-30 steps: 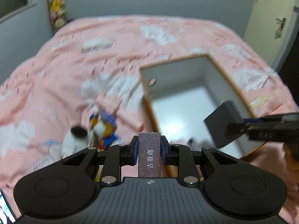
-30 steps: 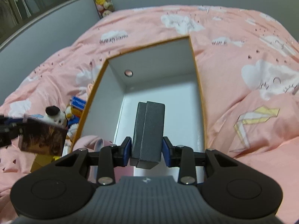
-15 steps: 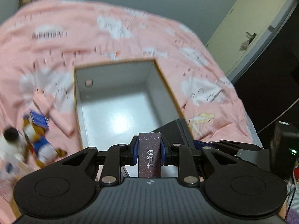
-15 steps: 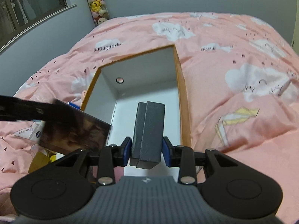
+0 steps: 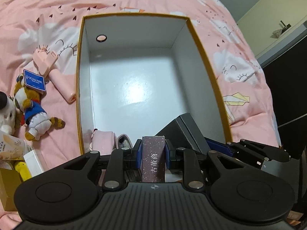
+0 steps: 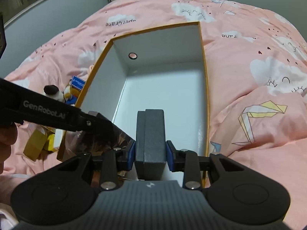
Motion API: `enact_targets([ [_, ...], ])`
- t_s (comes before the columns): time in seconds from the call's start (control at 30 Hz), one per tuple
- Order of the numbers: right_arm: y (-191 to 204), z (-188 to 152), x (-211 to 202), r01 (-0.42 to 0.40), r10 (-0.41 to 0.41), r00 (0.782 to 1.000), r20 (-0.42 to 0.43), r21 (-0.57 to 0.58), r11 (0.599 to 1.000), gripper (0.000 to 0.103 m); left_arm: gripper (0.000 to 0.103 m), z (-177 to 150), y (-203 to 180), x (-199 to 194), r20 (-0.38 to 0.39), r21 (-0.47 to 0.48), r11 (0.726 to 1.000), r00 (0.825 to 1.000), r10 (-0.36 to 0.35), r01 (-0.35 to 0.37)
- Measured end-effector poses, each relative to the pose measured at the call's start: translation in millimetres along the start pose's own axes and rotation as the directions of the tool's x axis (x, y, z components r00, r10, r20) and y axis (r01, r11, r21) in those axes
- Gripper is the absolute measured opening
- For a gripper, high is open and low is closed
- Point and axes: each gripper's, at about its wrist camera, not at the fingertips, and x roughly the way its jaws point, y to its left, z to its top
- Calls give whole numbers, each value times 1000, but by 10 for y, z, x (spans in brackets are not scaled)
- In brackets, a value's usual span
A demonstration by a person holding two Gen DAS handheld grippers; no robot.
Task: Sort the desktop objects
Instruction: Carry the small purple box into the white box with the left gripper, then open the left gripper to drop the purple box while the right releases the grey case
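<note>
A large open box, white inside with an orange rim (image 5: 79,76) (image 6: 204,57), lies on the pink bedspread. My left gripper (image 5: 153,154) is shut on a slim purple speckled box (image 5: 153,159) over the box's near end. My right gripper (image 6: 150,152) is shut on a dark grey case (image 6: 150,134), also over the near end; the case shows in the left wrist view (image 5: 182,132). A pink pouch (image 5: 102,139) lies in the box's near left corner.
Left of the box lie a pink handheld fan (image 5: 55,74), a plush keychain toy with a blue Ocean Park tag (image 5: 31,99), a white plush (image 5: 5,113), a white charger (image 5: 35,162) and a yellow carton (image 5: 7,186). A door (image 5: 278,13) stands far right.
Both grippers have moved in over the open box with their objects held. The left gripper swung right from the toys to beside the right gripper.
</note>
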Motion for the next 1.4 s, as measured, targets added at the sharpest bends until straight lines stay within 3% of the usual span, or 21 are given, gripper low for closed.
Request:
enact_targets([
  [0.23,8,47,95,10,-11,1000,-23,-21,1000,34,26,-10,-3,164,-33,-12,999,999,29,-30],
  [0.43,22,63,110,15,-16,999,-32,-34,999,34,27,-48,41,295,-77,-45,999,997,16,-20],
  [0.8,182,72,169,31,-39,996,-75,-107,994,34,31,-52,106,278,-76,-70,997,997,-30,25],
  [1.13,205,69,240,14,-29,988,-149,-98,995,35,32,-27,119,40,7,-57,998,999,-35,35],
  [1.4,132,46,349,-39,35,975,-218,-13,999,38,35,-43,157,-202,100,-18,998,993,58,-57],
])
